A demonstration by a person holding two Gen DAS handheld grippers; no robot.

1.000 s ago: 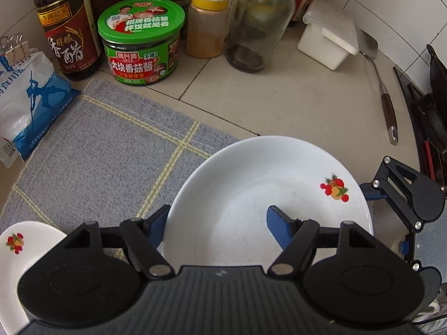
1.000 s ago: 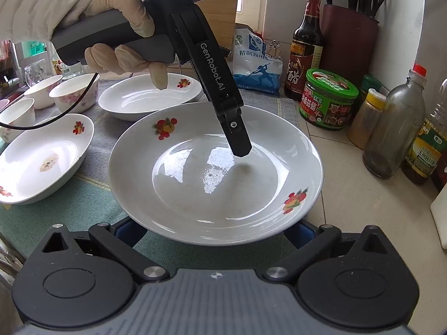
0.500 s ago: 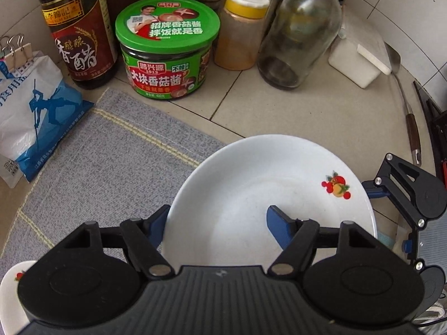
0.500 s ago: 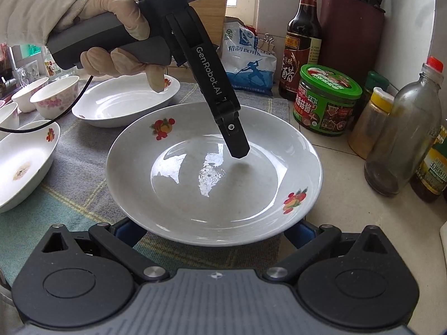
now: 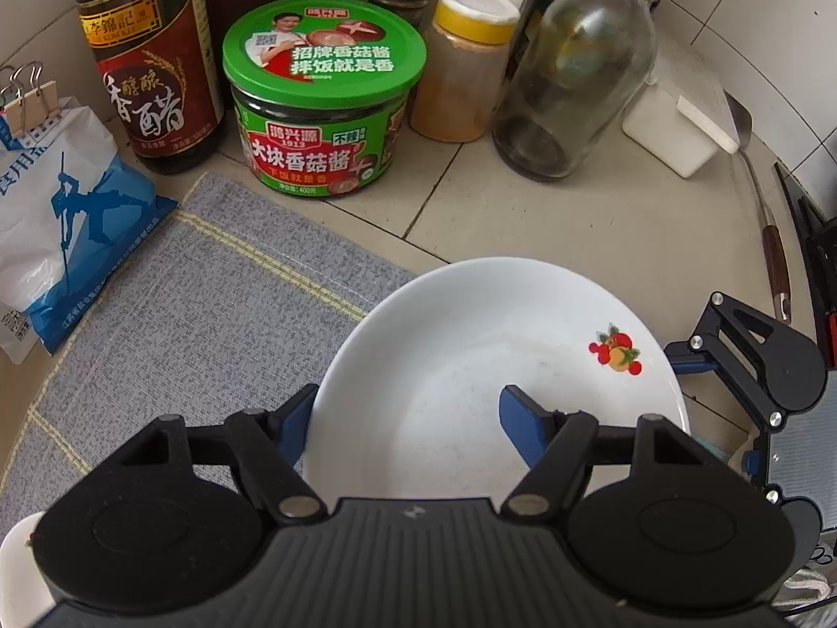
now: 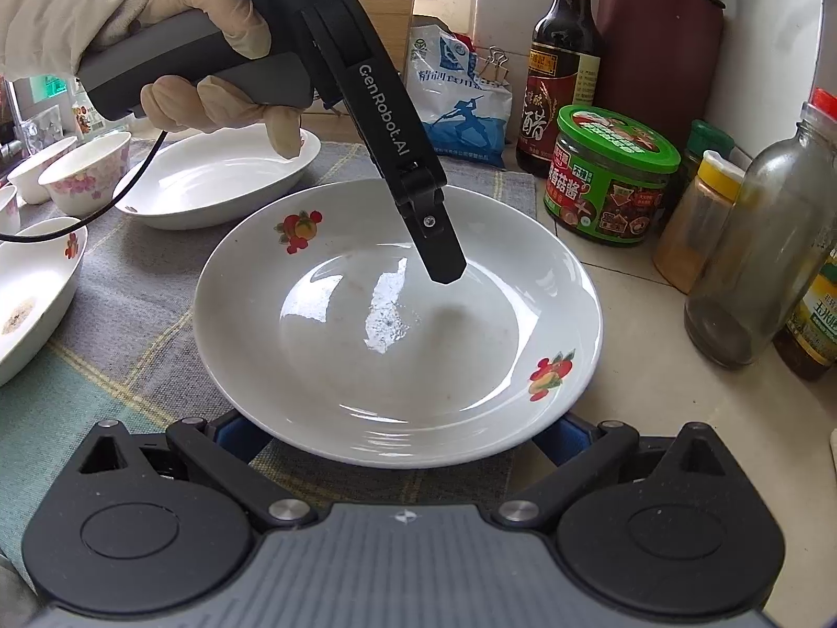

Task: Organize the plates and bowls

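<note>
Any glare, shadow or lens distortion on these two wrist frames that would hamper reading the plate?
Right wrist view: bright window glare sits in the well of the plate, with a soft shadow under the left gripper's finger. Left wrist view: flat, even light, no glare on the plate. Both views bend strongly at the edges, so the clear glass bottle leans; both are sharp.

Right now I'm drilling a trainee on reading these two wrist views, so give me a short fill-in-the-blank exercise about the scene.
1. The mushroom sauce jar has a ____ lid.
2. The left gripper straddles the rim of the white ____, one finger inside it.
3. The spice shaker has a ____ cap.
4. The salt bag is closed with a binder ____.

Missing words: green; plate; yellow; clip
</note>
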